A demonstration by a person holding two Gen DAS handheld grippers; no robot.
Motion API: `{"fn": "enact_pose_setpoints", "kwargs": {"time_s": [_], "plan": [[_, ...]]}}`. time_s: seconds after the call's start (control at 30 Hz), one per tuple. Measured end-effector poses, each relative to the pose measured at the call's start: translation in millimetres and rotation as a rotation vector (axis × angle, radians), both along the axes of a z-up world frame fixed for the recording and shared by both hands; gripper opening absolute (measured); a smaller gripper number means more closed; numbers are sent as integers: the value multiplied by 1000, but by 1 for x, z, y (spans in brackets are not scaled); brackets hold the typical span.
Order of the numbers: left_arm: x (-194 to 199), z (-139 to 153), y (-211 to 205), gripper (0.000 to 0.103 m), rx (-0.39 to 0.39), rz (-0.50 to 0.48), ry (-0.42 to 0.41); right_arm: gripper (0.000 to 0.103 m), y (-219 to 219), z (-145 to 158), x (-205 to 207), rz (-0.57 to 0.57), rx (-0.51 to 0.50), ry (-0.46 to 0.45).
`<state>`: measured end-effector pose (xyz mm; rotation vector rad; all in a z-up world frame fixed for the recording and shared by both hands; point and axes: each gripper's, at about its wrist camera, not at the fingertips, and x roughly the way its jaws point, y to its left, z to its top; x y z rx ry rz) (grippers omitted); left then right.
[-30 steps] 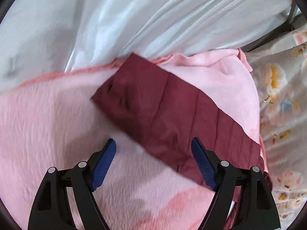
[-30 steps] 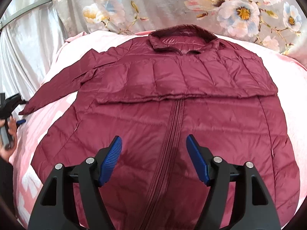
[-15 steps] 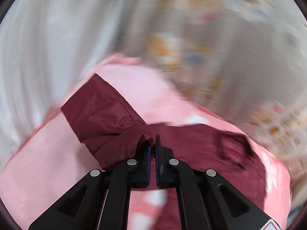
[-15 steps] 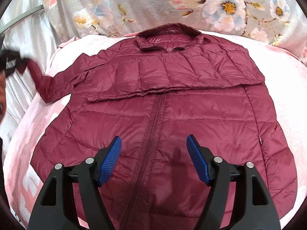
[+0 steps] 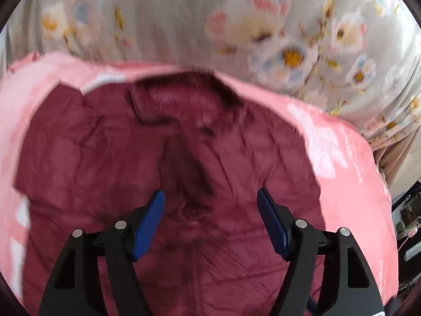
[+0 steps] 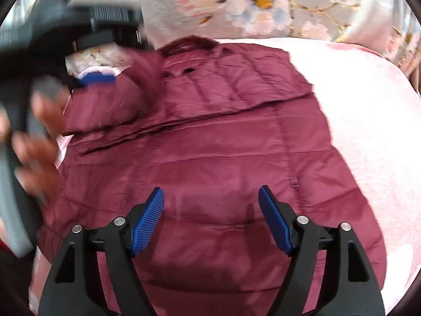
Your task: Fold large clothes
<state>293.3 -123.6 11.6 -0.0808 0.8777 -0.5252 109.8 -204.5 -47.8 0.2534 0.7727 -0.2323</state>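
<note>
A maroon puffer jacket (image 6: 223, 158) lies front up on a pink blanket (image 6: 355, 105), collar at the far side. Its right sleeve is folded flat across the chest. Its left sleeve (image 6: 105, 108) is bunched over the left chest below my left gripper (image 6: 105, 50), which a hand (image 6: 34, 131) holds. In the blurred left wrist view my left gripper (image 5: 210, 192) hovers over the jacket (image 5: 105, 171). Its jaws are opening, and the dropped sleeve (image 5: 189, 171) lies beyond them, untouched. My right gripper (image 6: 211, 188) hangs above the jacket's lower front, jaws opening with nothing between them.
A grey floral sheet (image 5: 289, 39) hangs behind the bed, also in the right wrist view as floral sheet (image 6: 263, 0). The pink blanket (image 5: 342, 158) extends right of the jacket. Dark furniture (image 5: 405, 223) stands past the bed's right edge.
My left gripper shut on the left sleeve's cuff, swung it from the bed's left side over the jacket's chest, then let go and opened. The right gripper drifted slightly over the jacket.
</note>
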Motion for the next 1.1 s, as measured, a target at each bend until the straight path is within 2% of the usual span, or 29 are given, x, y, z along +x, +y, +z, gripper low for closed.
{"fn": "enact_pose_setpoints", "kwargs": {"time_s": [0.07,0.13,0.27,0.4,0.53,0.63,0.67,0.7,0.77,0.83,0.93,1.03,1.1], "plan": [[0,-16,2,70,-14,-21,70,72,-10,5,2,-11,-1,-12],[2,-17,18,70,-70,-14,101,72,-18,12,9,-5,19,-30],[5,3,77,71,-140,54,68,74,-30,27,39,31,103,-73],[19,10,147,71,-203,191,66,75,-38,29,82,55,196,-81],[28,-7,193,71,-193,282,103,75,-52,14,130,1,265,-46],[33,-35,220,71,-239,332,183,75,-52,-4,160,-26,235,26],[34,-40,227,71,-259,344,201,72,-48,-10,170,0,216,60],[36,-46,231,71,-281,356,222,47,-43,-14,178,26,194,97],[40,-55,242,71,-344,372,262,12,-41,-9,183,46,182,103],[43,-58,251,71,-399,385,280,10,-48,18,175,36,169,16],[50,-56,259,71,-443,399,295,8,-59,62,159,6,90,-98],[63,-60,262,71,-491,429,346,8,-67,82,152,-1,26,-119],[73,-65,261,71,-535,452,385,8,-72,83,151,-3,10,-111]]}}
